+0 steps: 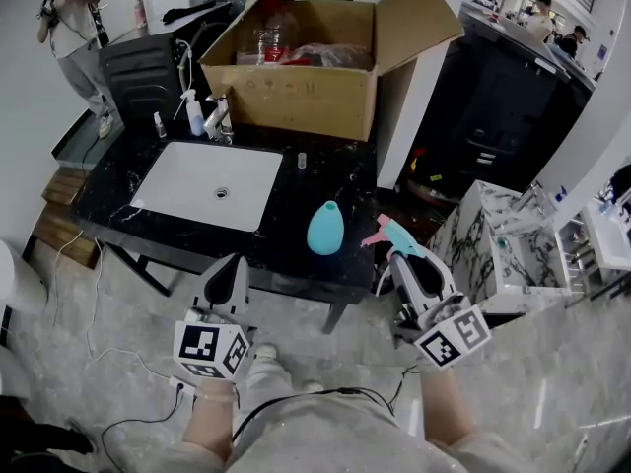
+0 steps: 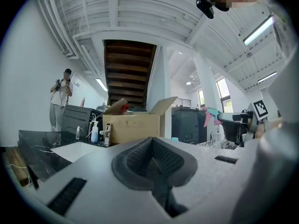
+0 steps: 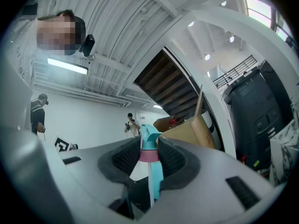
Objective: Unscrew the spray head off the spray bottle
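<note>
The black surface (image 1: 296,197) carries a cardboard box (image 1: 306,97) at twelve o'clock and a sink (image 1: 207,180) at ten. The spray bottle (image 1: 325,228) stands headless at centre. At four o'clock the right gripper (image 1: 406,260) clamps the freed spray head (image 1: 392,231). The left gripper (image 1: 235,266) is closed and empty. The unscrewing looks done; setting the head down seems next, with nothing in the way.

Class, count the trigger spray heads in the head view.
2. One teal spray head in the right hand-held gripper; one on the small bottle behind the sink. The cardboard box may hide more.
</note>
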